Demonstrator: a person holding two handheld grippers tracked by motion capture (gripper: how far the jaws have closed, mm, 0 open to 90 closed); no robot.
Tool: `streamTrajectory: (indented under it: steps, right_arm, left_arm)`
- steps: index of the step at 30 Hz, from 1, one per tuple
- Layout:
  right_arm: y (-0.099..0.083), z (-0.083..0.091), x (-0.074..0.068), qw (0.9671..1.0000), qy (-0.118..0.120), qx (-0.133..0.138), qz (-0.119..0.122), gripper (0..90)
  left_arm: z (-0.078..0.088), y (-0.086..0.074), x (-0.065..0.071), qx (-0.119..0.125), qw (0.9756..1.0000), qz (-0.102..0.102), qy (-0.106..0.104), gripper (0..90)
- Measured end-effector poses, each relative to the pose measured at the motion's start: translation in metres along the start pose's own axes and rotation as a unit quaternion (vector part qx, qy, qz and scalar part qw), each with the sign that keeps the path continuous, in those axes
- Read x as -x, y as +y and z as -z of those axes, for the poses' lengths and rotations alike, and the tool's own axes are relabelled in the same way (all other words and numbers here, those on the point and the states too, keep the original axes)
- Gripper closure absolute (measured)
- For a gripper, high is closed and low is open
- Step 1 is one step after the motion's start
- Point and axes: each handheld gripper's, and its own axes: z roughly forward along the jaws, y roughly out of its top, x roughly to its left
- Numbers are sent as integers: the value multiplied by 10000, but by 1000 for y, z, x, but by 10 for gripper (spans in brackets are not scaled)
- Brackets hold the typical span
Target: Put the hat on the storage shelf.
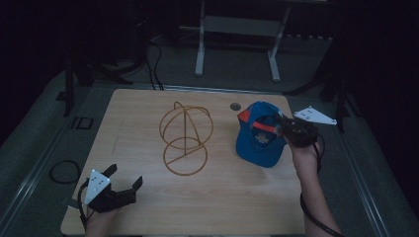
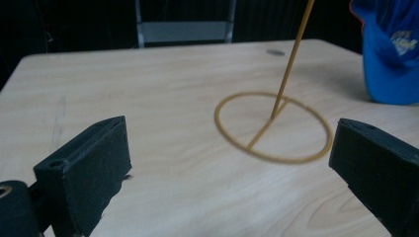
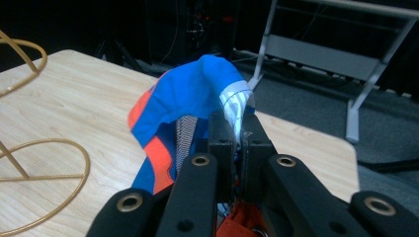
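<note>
- A blue cap (image 1: 259, 136) with orange trim hangs from the right gripper (image 1: 285, 129) at the right side of a light wooden table (image 1: 138, 118), its lower edge at or just above the tabletop; which of the two, the high view does not settle
- In the right gripper view the two black jaws are pressed together on a fold of the cap's (image 3: 197, 89) blue-and-white fabric, with orange panels and a strip of mesh hanging below the pinch
- The person's right hand (image 1: 304, 150) comes in from the bottom right, a cable trailing along the forearm and a grey three-cornered plate (image 1: 314, 116) standing out beyond the gripper
- A gold wire stand (image 1: 185, 138), a flat ring base with a rod rising to crossed hoops, sits near the middle of the table, just left of the cap and apart from it
- The left gripper (image 1: 125, 178) is at the near left corner of the table, its jaws spread wide with nothing between them
- In the left gripper view the stand's ring base (image 2: 274, 127) lies ahead on the wood between the two open jaws, with the cap (image 2: 390, 54) at the far right edge
- A small dark round hole (image 1: 235, 106) marks the tabletop near the far edge, just behind the cap
</note>
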Motion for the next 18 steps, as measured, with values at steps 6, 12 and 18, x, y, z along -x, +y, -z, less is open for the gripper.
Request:
streamTrajectory:
  steps: [6, 12, 18]
  right_arm:
    - [13, 15, 0, 9998, -79, 158, 100, 867]
    - [23, 28, 1, 9993, -66, 340, 125, 867]
    - [24, 37, 2, 9991, 82, 419, 27, 867]
  left_arm:
    - [1, 49, 6, 167, 9996, -120, -197, 27]
    - [-11, 88, 21, 203, 9983, -372, -400, 27]
    - [-31, 118, 37, 216, 9962, -531, -662, 27]
